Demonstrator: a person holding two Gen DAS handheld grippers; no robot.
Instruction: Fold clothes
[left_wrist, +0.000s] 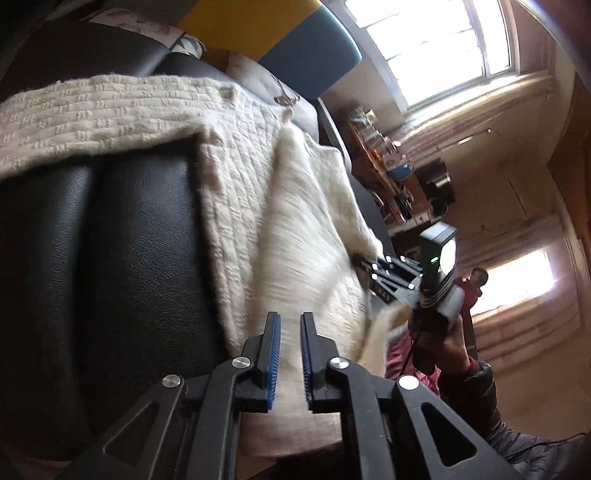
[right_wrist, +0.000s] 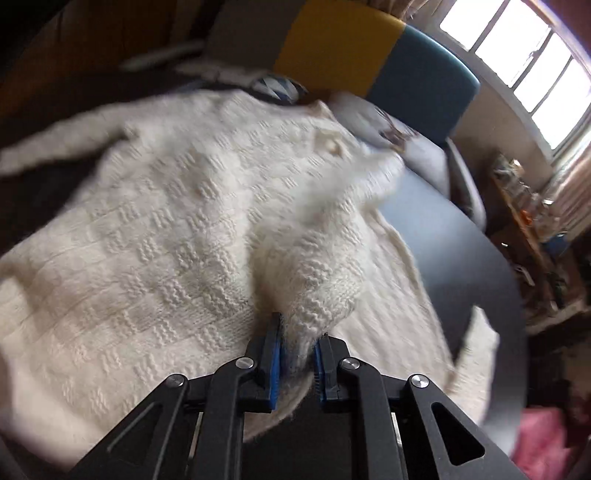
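A cream knitted sweater (left_wrist: 288, 229) lies spread over a black leather seat (left_wrist: 129, 240), one sleeve stretched out to the left. My left gripper (left_wrist: 290, 317) hovers over the sweater's near edge with its blue pads a narrow gap apart and no cloth between them. In the right wrist view the sweater (right_wrist: 166, 221) fills the frame, and my right gripper (right_wrist: 297, 328) is shut on a raised fold of its knit near the hem. The left wrist view also shows the right gripper (left_wrist: 373, 266) at the sweater's right edge, held by a hand (left_wrist: 454, 343).
A yellow and blue panel (right_wrist: 340, 44) stands behind the seat, with a patterned cushion (right_wrist: 280, 86) beside it. A cluttered shelf (left_wrist: 388, 166) sits under bright windows. A person in red (left_wrist: 476, 284) stands far off. Pink cloth (right_wrist: 543, 439) lies at the lower right.
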